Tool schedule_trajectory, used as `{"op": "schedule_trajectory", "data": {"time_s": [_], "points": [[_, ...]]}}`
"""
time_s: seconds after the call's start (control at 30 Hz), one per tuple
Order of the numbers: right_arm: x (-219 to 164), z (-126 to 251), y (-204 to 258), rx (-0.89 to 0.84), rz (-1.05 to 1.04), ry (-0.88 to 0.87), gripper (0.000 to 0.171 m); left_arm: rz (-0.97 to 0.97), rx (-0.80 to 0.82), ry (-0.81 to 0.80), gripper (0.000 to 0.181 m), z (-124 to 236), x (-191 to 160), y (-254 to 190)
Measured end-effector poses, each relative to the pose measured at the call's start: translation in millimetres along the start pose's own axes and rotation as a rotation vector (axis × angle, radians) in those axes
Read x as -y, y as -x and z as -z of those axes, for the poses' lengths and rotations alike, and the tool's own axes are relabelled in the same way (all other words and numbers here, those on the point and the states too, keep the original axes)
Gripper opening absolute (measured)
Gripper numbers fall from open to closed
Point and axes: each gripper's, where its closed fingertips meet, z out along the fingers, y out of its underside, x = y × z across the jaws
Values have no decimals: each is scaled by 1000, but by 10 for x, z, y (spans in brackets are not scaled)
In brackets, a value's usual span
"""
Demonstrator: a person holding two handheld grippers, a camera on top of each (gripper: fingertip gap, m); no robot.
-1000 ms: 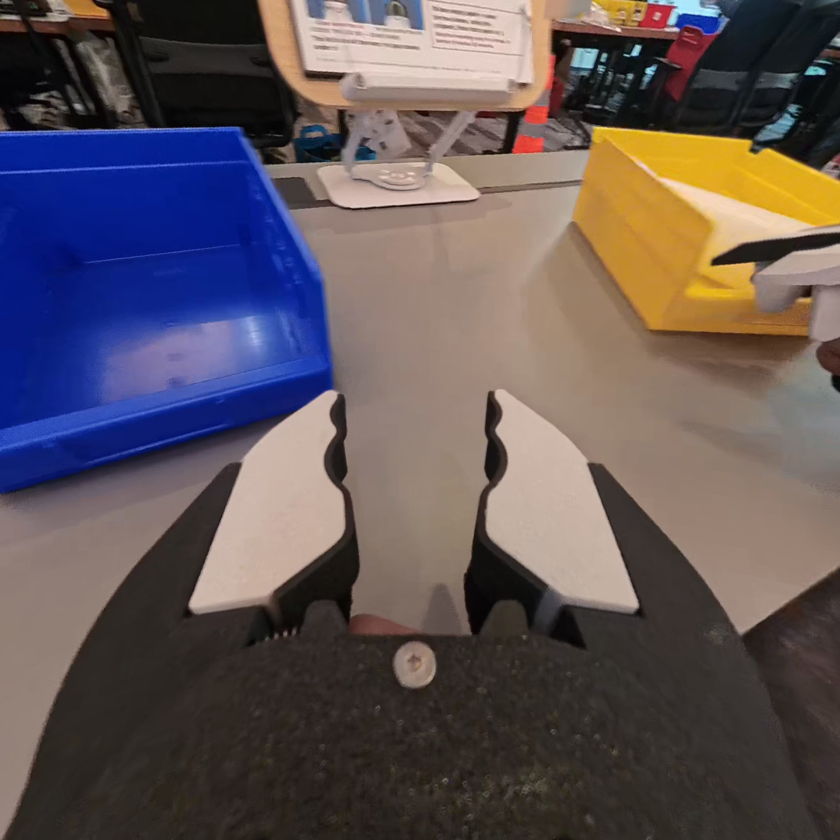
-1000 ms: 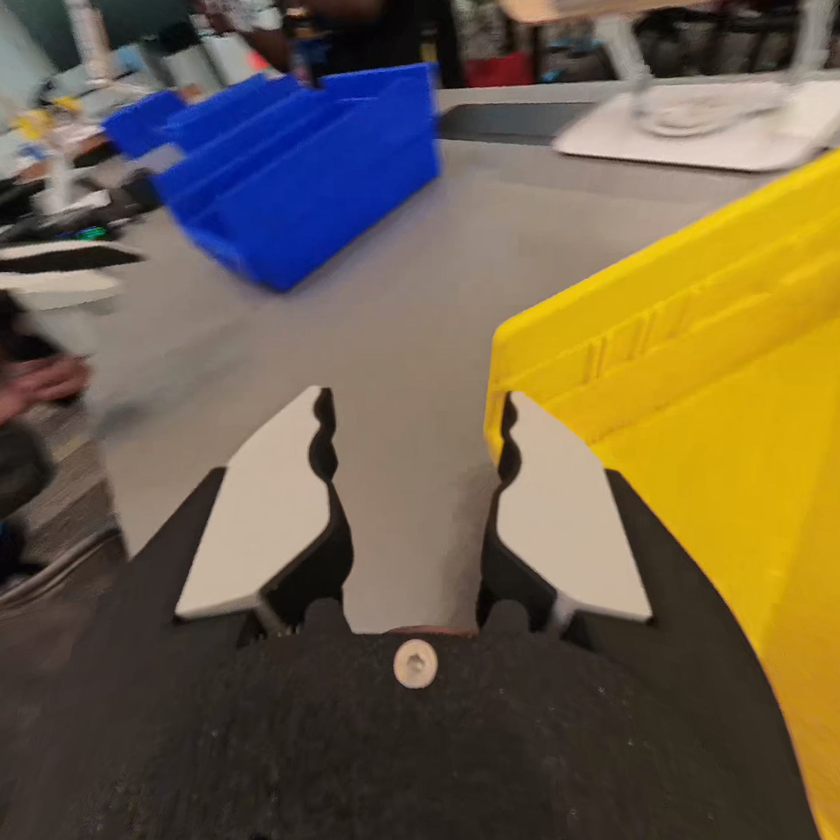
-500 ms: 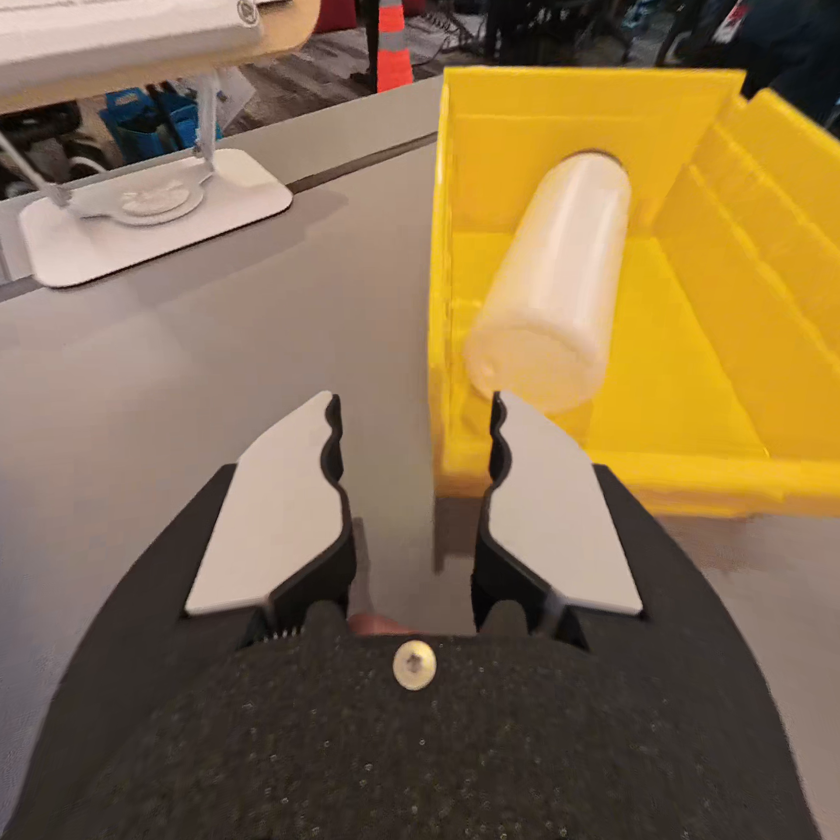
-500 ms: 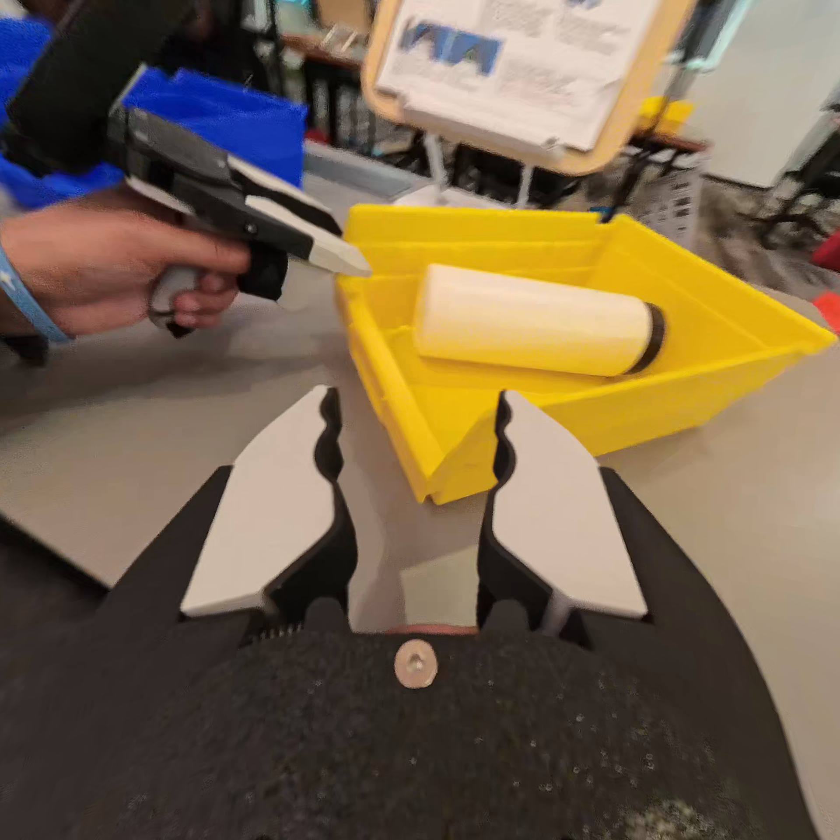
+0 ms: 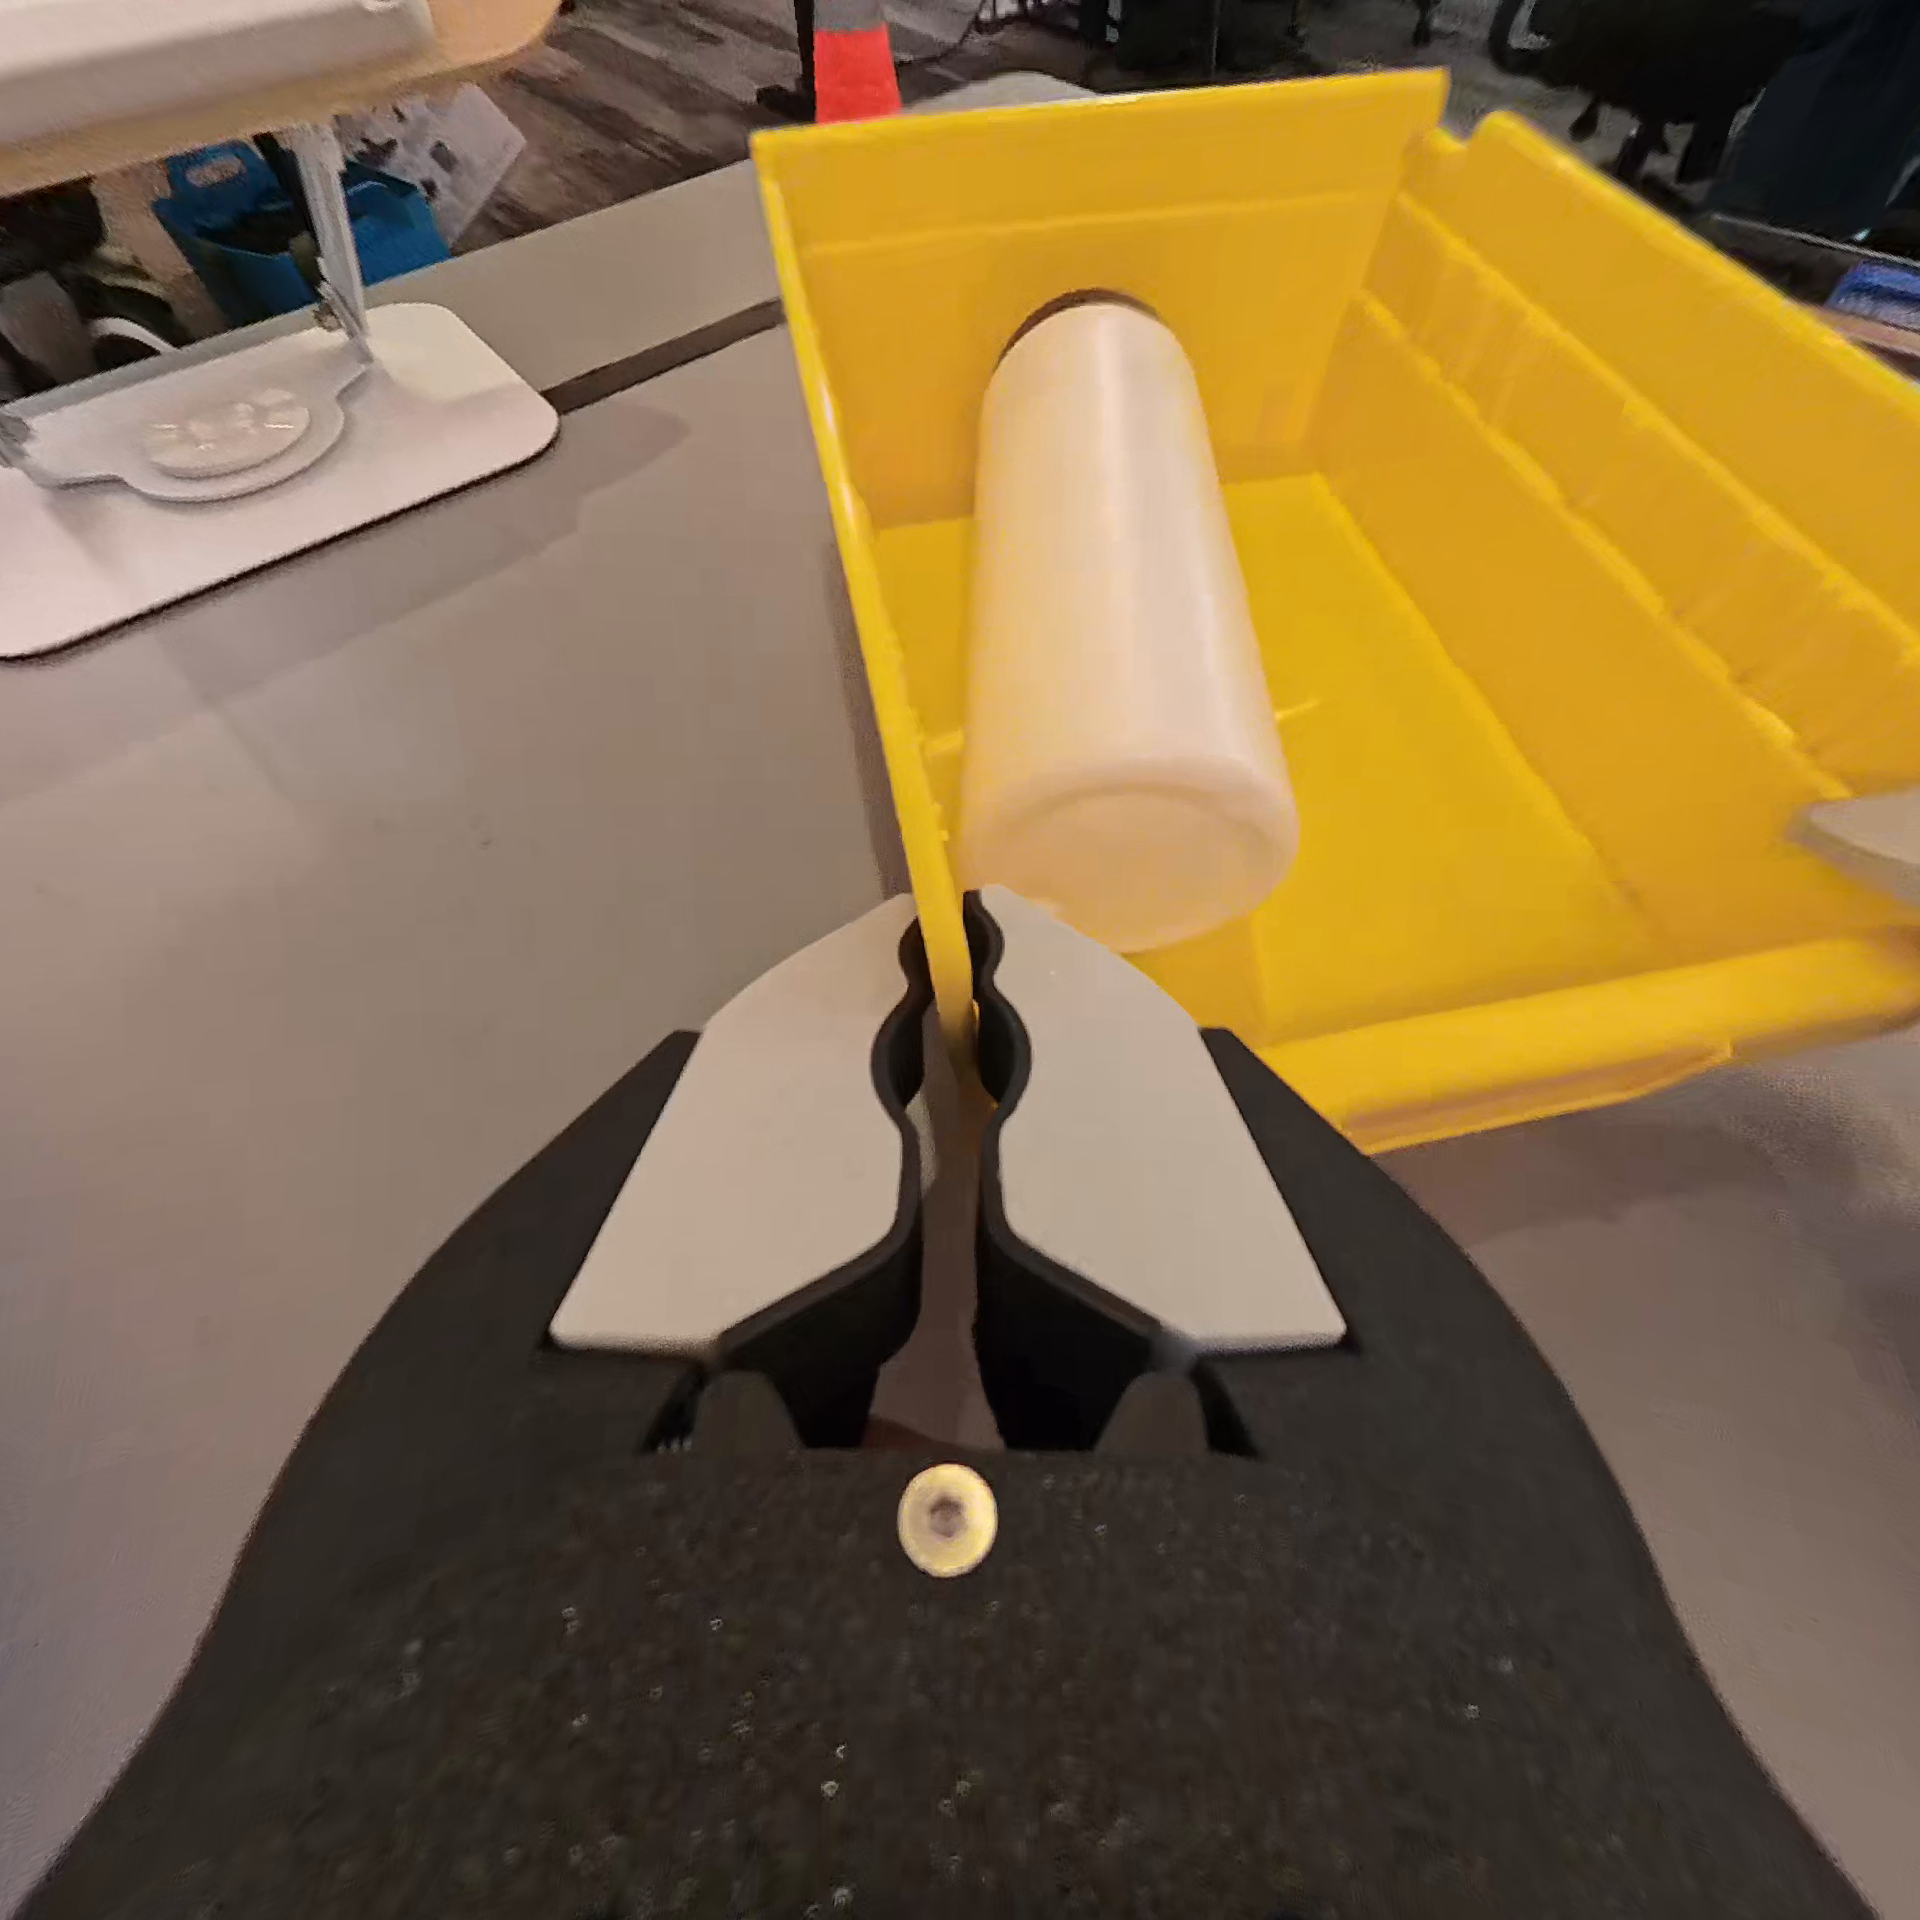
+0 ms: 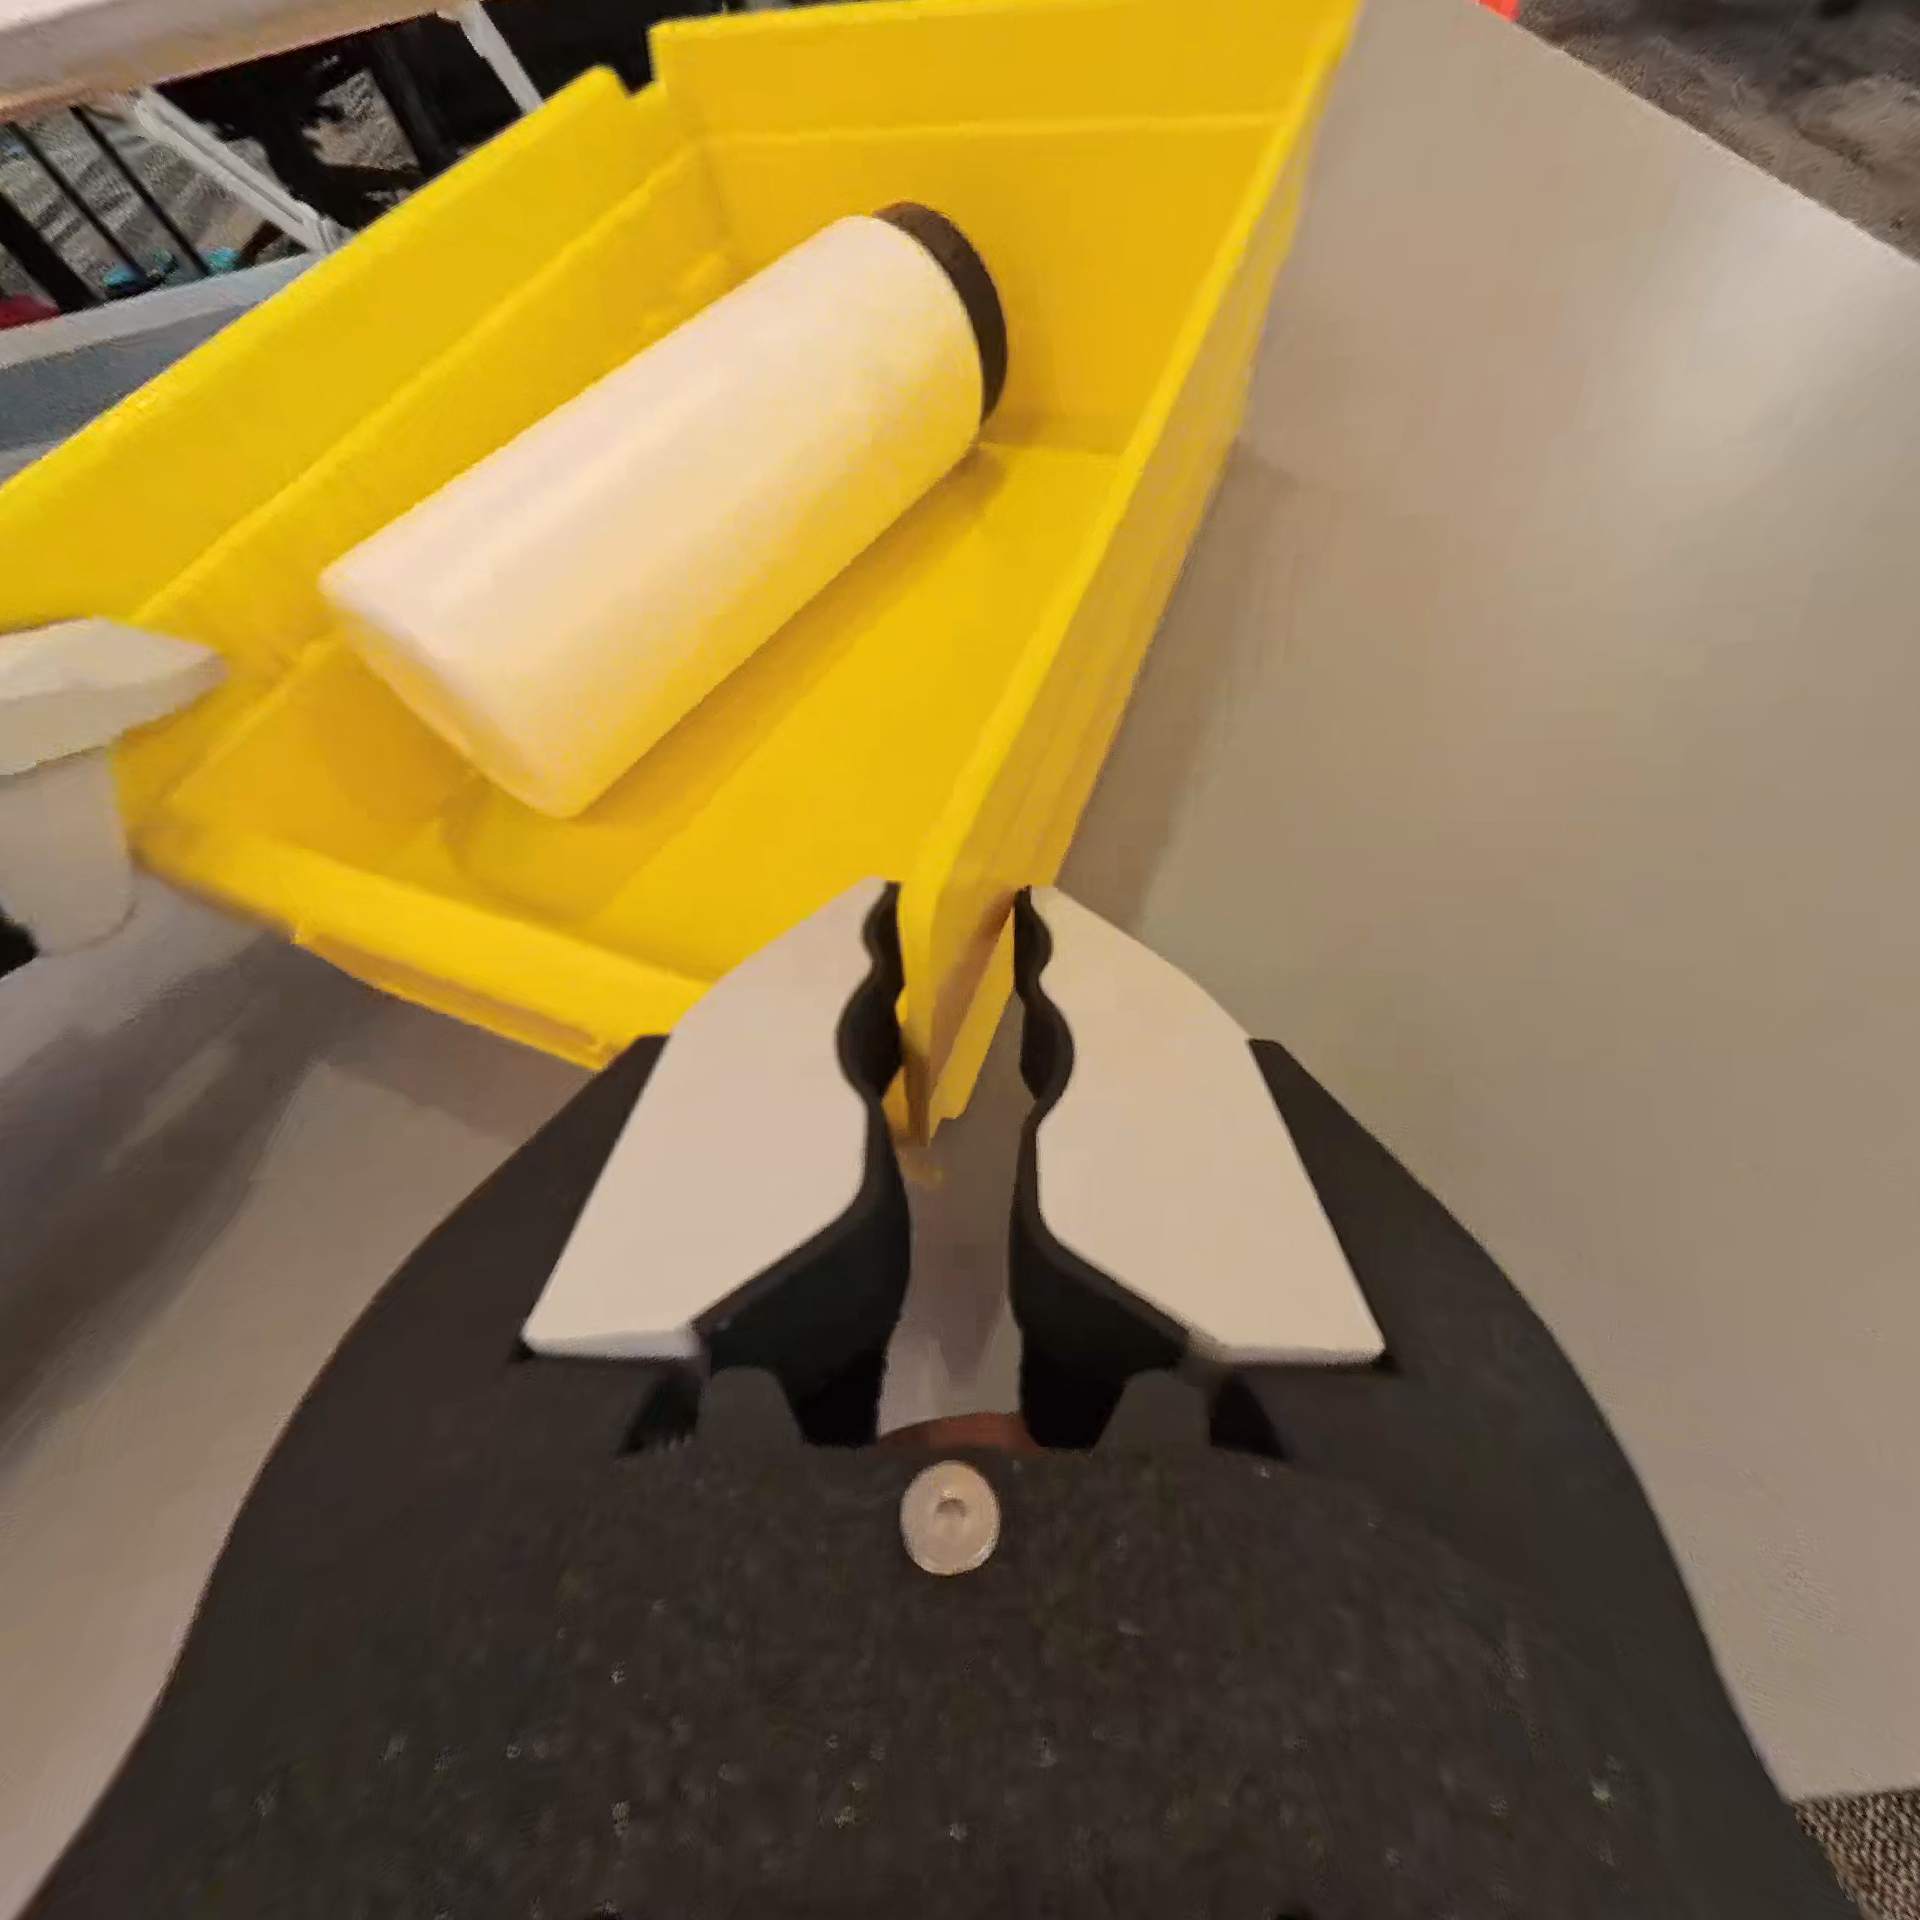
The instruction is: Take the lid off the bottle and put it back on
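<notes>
Lying in the yellow bin (image 5: 1558,644), the bottle (image 5: 1117,665) sits just beyond the left hand-held gripper (image 5: 940,914).

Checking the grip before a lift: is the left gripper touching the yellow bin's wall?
Touching. The left wrist view shows the left gripper closed on the yellow bin side wall.

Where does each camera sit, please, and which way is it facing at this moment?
Left wrist view: on the left tool, looking along its fingers, clamped on the yellow bin's side wall, toward the bottle's base.
Right wrist view: on the right tool, gripping the opposite wall, facing the bottle and dark lid.
Shared: bin, bottle, grey table; each shows the other tool's tip.
</notes>
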Motion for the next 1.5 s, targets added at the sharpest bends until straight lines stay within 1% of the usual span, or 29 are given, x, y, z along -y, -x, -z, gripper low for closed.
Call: {"op": "schedule_trajectory", "data": {"time_s": [0.07, 0.13, 0.23, 0.5, 0.6, 0.67, 0.73, 0.8, 0.83, 0.9, 0.97, 1.03, 1.1, 1.17, 1.23, 1.27, 1.3, 1.33, 1.37, 1.43, 1.47, 1.5], "points": [[18, -30, 27, -10, 15, 2, 14, -33, 51, -22, 4, 116, 5, 54], [48, -70, 129, -15, 75, -14, 10, -55, 113, -36, 4, 256, 16, 173], [168, -142, 400, 9, 180, -70, 6, -16, 185, -36, 5, 484, -26, 447], [418, -313, 1610, 185, 311, -199, 5, 106, 443, -117, 4, 1315, -200, 1393], [342, -462, 1979, 259, 331, -169, 5, 132, 504, -91, 4, 1493, -396, 1626], [216, -578, 2118, 297, 339, -115, 5, 130, 516, -35, 5, 1505, -587, 1702], [103, -668, 2164, 308, 321, -62, 5, 133, 499, 1, 7, 1462, -762, 1715], [109, -693, 2189, 316, 328, -54, 5, 126, 503, 23, 9, 1464, -856, 1703], [116, -697, 2215, 339, 335, -51, 6, 123, 496, 4, 17, 1504, -831, 1658], [82, -687, 2254, 402, 356, -20, 13, 147, 466, -46, 33, 1671, -749, 1515], [95, -618, 2221, 441, 363, -18, 27, 249, 414, -156, 37, 1927, -621, 1382], [121, -497, 2151, 473, 385, -38, 34, 351, 373, -246, 40, 2211, -553, 1371], [132, -355, 2052, 491, 426, -70, 35, 401, 422, -293, 46, 2526, -631, 1593], [129, -190, 2005, 535, 478, -108, 37, 423, 565, -294, 51, 2858, -829, 2059], [149, -26, 2040, 594, 501, -148, 36, 469, 691, -241, 61, 3081, -1069, 2595], [157, 42, 2071, 615, 503, -164, 36, 513, 688, -206, 68, 3083, -1167, 2799], [153, 99, 2108, 629, 503, -180, 35, 557, 649, -171, 75, 3020, -1242, 2945], [118, 151, 2155, 645, 513, -188, 35, 586, 603, -137, 77, 2931, -1294, 3054], [57, 201, 2209, 665, 531, -186, 35, 594, 578, -109, 74, 2847, -1334, 3154], [-96, 327, 2342, 715, 571, -175, 35, 572, 588, -59, 71, 2702, -1415, 3359], [-168, 405, 2412, 740, 588, -176, 35, 566, 592, -32, 66, 2626, -1463, 3435], [-242, 488, 2489, 767, 606, -177, 35, 567, 603, -17, 55, 2561, -1507, 3499]]}}
